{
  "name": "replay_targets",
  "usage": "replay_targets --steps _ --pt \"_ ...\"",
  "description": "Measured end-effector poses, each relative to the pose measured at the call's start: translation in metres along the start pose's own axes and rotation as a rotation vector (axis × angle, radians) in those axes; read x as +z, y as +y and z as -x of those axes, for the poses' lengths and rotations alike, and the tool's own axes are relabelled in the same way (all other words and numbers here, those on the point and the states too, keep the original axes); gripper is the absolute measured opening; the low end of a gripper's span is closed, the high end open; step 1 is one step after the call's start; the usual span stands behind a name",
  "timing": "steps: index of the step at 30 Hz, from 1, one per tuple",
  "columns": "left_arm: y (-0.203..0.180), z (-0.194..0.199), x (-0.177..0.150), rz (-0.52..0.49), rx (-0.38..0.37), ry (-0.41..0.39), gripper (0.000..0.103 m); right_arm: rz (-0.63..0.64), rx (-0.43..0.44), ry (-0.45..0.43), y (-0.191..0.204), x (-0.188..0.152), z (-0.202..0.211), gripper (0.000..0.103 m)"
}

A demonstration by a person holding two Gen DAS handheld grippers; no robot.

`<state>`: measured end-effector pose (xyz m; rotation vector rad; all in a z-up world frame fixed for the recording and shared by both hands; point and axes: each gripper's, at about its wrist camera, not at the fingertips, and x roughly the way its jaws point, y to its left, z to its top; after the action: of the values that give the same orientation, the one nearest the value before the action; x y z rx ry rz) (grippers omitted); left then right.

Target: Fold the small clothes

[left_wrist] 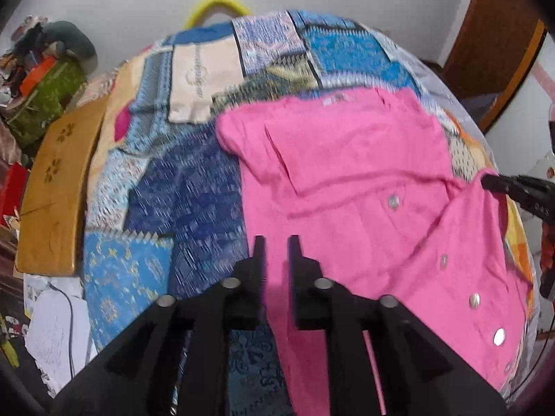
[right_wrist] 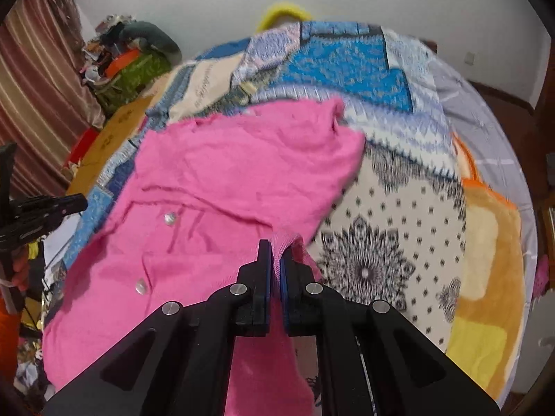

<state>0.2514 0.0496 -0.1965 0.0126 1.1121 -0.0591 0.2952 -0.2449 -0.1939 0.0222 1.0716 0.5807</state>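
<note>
A pink button-up garment lies spread and creased on a patchwork bedcover, its silver buttons facing up. My left gripper hovers over the garment's left edge with a clear gap between its fingers. Pink cloth shows through that gap and the pads do not press on it. In the right wrist view the garment fills the middle. My right gripper is shut on a ribbed pink edge, pulled up into a small peak. The left gripper shows at the far left, and the right gripper at the garment's right side.
A wooden board runs along the bed's left side, with a clutter pile behind it and papers below. A yellow ring peeks over the far edge. An orange-yellow blanket covers the bed's right side.
</note>
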Motion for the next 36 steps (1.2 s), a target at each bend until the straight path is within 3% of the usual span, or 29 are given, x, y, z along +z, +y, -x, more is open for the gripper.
replay_targets --steps 2,4,9,13,17,20,22,26,29,36 --pt "0.0 -0.003 -0.009 0.004 0.004 0.02 0.048 -0.017 0.003 0.023 -0.004 -0.006 -0.003 0.004" --pt "0.0 -0.003 -0.018 0.005 0.01 0.022 0.054 -0.019 0.0 0.034 -0.006 -0.012 -0.001 0.004" --pt "0.004 -0.006 -0.039 0.042 -0.004 0.072 0.054 -0.02 -0.011 0.042 -0.007 -0.021 0.012 0.015" --pt "0.005 -0.007 -0.057 0.064 -0.014 0.107 0.054 -0.022 -0.018 0.028 -0.007 -0.03 0.026 0.045" --pt "0.003 -0.007 -0.074 0.078 -0.042 0.147 0.054 -0.006 -0.017 0.055 -0.006 -0.041 0.031 0.047" --pt "-0.002 -0.002 -0.082 0.075 -0.035 0.128 0.054 0.001 -0.019 0.081 -0.005 -0.05 0.028 0.047" --pt "-0.003 0.001 -0.084 0.081 -0.049 0.122 0.045 -0.009 -0.012 0.098 -0.007 -0.057 0.025 0.047" --pt "-0.007 0.0 -0.084 0.079 -0.08 0.12 0.007 -0.046 0.014 0.125 -0.01 -0.069 0.018 0.047" --pt "-0.011 -0.002 -0.08 0.067 -0.05 0.099 0.002 -0.05 0.023 0.131 -0.009 -0.074 0.017 0.047" --pt "-0.004 -0.002 -0.044 0.051 0.015 0.014 0.002 -0.051 0.035 0.128 -0.008 -0.078 0.017 0.047"
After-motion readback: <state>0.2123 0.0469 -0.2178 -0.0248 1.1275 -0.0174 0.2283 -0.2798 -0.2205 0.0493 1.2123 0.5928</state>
